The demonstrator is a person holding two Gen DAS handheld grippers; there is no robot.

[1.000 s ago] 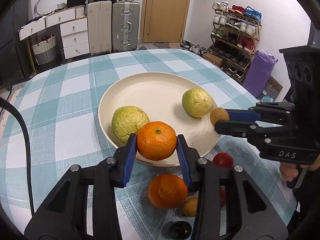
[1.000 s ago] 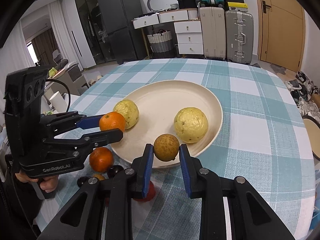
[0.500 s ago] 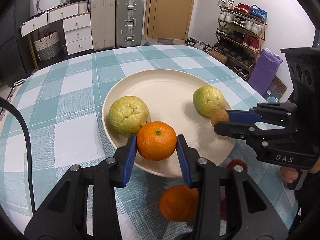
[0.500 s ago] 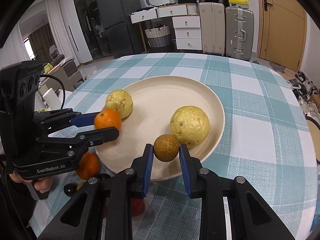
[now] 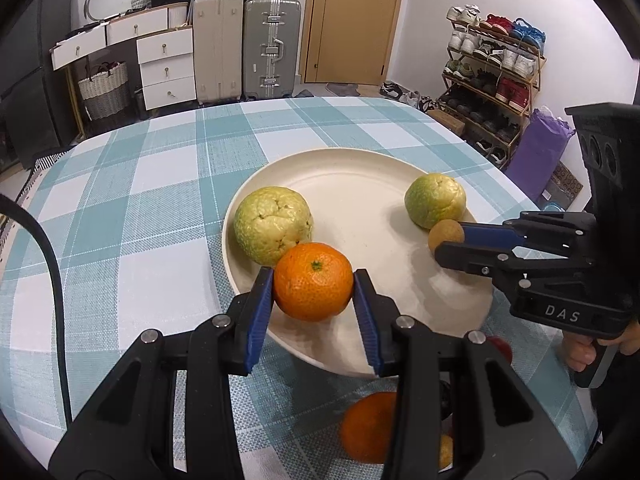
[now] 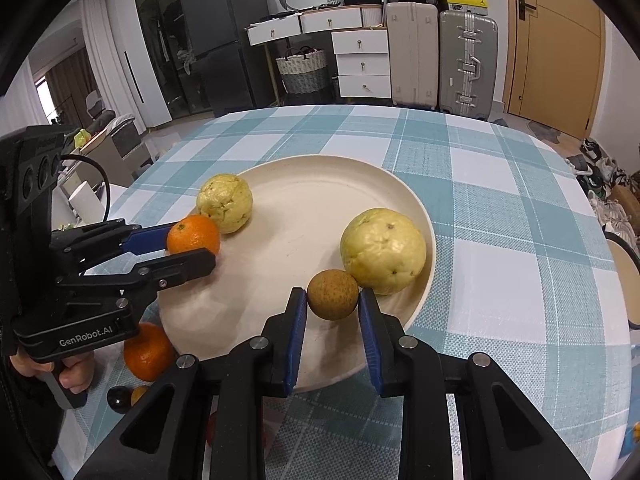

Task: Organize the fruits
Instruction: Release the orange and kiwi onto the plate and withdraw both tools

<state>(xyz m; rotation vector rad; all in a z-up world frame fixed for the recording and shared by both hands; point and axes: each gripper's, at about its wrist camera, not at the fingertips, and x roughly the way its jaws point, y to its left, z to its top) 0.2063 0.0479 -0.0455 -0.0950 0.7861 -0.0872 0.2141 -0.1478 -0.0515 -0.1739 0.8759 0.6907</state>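
My left gripper [image 5: 314, 288] is shut on an orange [image 5: 313, 282] and holds it over the near left rim of the cream plate [image 5: 344, 184]; it also shows in the right wrist view [image 6: 193, 236]. My right gripper [image 6: 333, 298] is shut on a small brown fruit [image 6: 333, 294] over the plate's near right part, next to a yellow-green fruit [image 6: 383, 250]. A second yellow-green fruit [image 6: 225, 202] lies on the plate's left side, beside the held orange.
A second orange [image 6: 147, 352], a dark fruit [image 6: 118, 399] and a red one [image 5: 500, 346] lie on the checked tablecloth [image 6: 500, 208] in front of the plate. Suitcases, drawers and a shoe rack stand beyond the table.
Both grippers have moved forward with their fruits, from the plate's near rim to over the plate. The brown fruit now sits close beside the right yellow-green fruit.
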